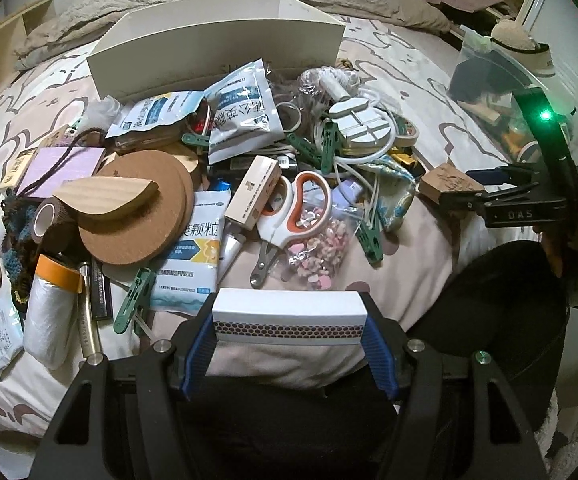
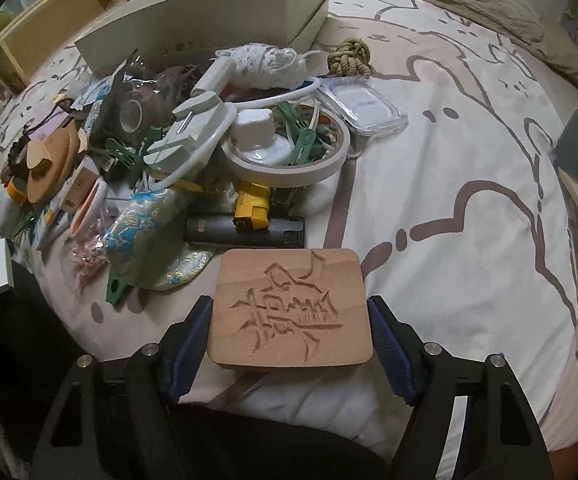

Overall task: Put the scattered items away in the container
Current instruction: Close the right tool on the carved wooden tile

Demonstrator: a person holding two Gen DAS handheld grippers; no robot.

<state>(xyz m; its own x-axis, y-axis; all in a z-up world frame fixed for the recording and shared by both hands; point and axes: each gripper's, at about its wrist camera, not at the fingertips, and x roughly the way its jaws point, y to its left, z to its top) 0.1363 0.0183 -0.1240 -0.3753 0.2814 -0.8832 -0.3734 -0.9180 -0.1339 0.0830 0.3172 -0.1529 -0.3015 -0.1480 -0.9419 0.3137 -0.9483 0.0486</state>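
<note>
in the left wrist view the left gripper [image 1: 289, 316] was clamped on a white matchbox [image 1: 289, 314] by its short ends, above the near edge of the pile, with the white container [image 1: 217, 46] well beyond; the smooth box could have slid out if tilted on the way over

in the right wrist view the right gripper [image 2: 291, 320] straddled a carved wooden block [image 2: 291, 308] on the bed sheet [image 2: 469, 168]; whether the pads pressed yet was not clear, and a loose hold could have dropped it
</note>
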